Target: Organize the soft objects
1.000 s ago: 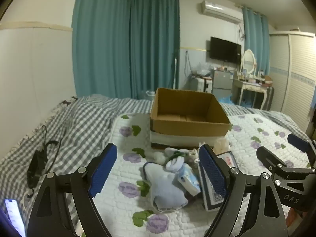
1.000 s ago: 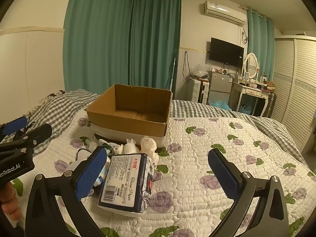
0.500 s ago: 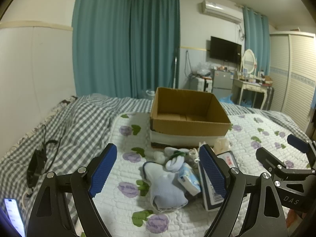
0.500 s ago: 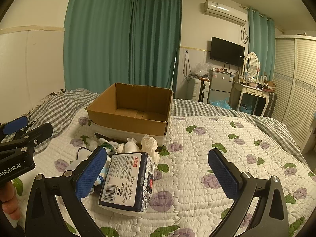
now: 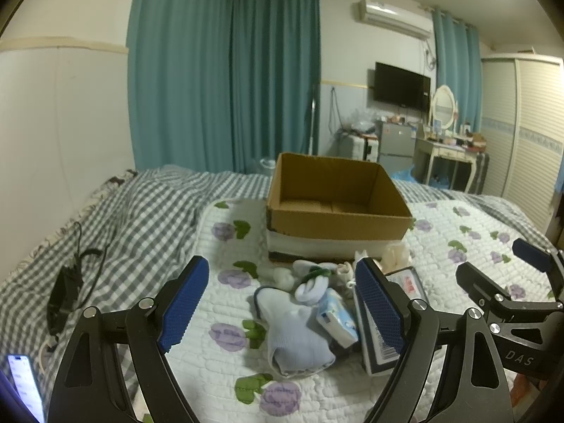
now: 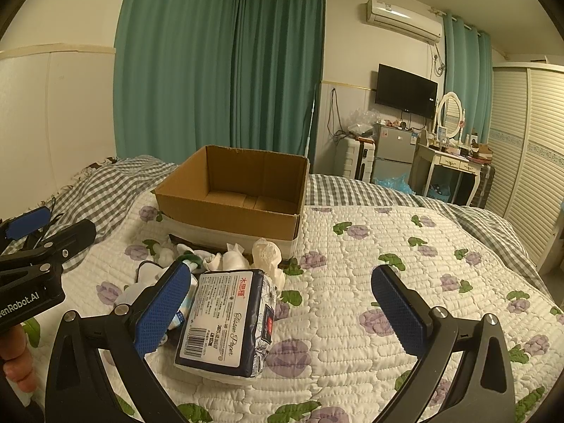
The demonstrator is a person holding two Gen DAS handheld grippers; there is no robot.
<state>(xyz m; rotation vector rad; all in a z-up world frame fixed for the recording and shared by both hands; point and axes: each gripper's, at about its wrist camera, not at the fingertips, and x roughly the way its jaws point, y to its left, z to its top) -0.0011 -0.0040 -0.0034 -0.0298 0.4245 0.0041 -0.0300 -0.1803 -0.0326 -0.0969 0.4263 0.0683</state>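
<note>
Grippers hovering wide, empty: left hand-held gripper (image 5: 282, 303), right hand-held gripper (image 6: 282, 303). Pre-grasp; next, closing on tissue pack (image 6: 225, 320) before cardboard box (image 6: 232, 190).

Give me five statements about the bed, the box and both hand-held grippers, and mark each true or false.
1. The cardboard box holds socks. False: it is empty.
2. The left hand-held gripper is open. True.
3. The right hand-held gripper grips the tissue pack. False: it is open, and the pack lies on the quilt.
4. A pale blue sock lies in front of the box. True.
5. The TV lies on the bed. False: it hangs on the wall.
</note>
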